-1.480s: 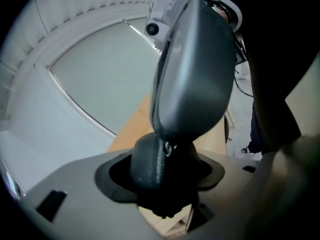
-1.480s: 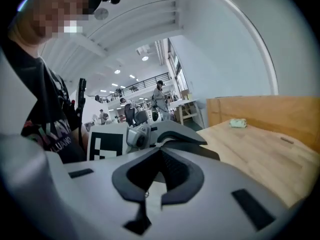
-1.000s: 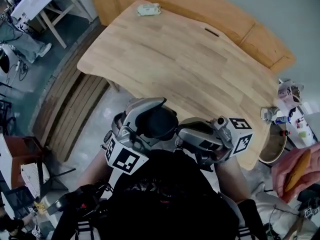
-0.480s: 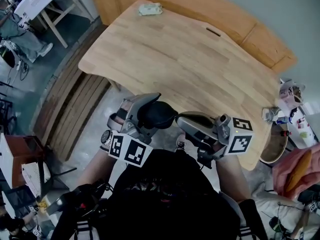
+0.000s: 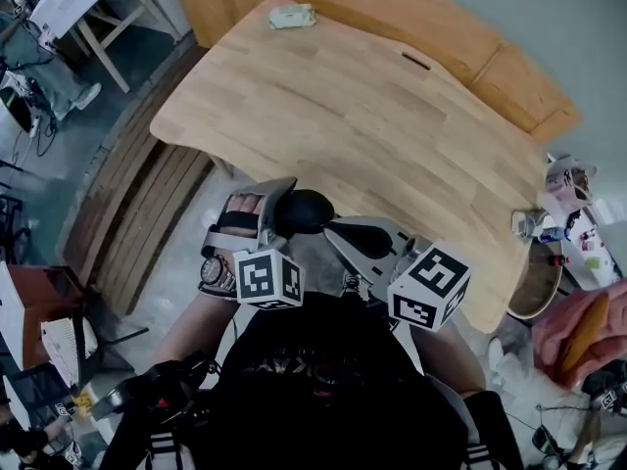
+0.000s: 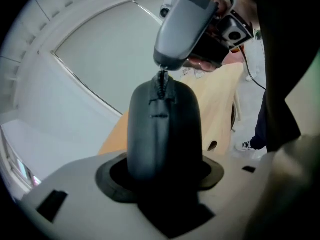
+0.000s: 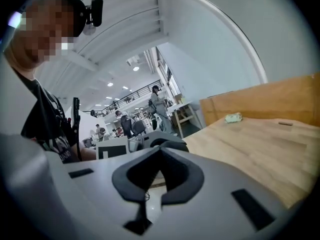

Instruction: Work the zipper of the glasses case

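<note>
Held off edge of light wooden table: dark grey domed glasses case clamped in left gripper, jaws just eased closer. Opposite, right gripper pinched tight on small black zipper pull. Best course: draw pull along track, case braced, no twisting.

We clamp the case in our left gripper, whose jaws have just been closing. Our right gripper pinches the zipper pull with jaws together, close to our chest.

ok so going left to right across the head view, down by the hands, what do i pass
wristwatch → glasses case → right gripper's marker cube
</note>
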A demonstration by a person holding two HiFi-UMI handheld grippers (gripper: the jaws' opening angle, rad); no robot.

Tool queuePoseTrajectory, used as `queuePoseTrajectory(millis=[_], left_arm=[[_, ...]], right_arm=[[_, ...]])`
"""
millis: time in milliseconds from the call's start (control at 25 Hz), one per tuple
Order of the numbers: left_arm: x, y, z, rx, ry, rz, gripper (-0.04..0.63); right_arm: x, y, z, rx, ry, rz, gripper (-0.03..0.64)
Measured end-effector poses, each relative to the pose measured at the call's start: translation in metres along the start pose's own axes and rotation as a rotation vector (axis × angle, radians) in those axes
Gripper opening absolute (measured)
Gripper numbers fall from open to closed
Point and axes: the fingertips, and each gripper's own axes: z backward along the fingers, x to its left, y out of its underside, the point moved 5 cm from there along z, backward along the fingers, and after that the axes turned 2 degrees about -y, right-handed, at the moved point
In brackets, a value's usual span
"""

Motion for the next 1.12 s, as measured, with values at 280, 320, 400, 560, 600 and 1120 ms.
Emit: queuePoseTrajectory(millis=[280,320,400,560,600,1120], left_arm=[[-0.008,0.004,-0.008,0.039,0.033,0.002,0.27],[-0.008,0.004,-0.008,0.031,0.039,0.017,0.27],[-0.009,0.004,-0.008,0.001,0.06,0.075,0.27],[-0.007,0.006,-0.007,-0.07,0.108,0.243,0.27],[-0.005,0.007,-0.006,-0.092,0.117,0.286,0.27],[0.047,-0.026,0.032,-0.758,0.507,1.224,0.27]], right_arm=[[0.001,0.008,-0.007,0.022,-0.006,-0.003,0.015],[0.001,0.008,-0.007,0.014,-0.005,-0.004,0.015],[0.002,0.006,-0.006,-0.025,-0.024,-0.013,0.017],[0.002,-0.005,0.006,-0.157,-0.108,-0.1,0.103],[-0.002,-0.007,0.011,-0.194,-0.118,-0.133,0.131],[-0.042,0.011,0.036,-0.322,-0.164,-0.344,0.235]])
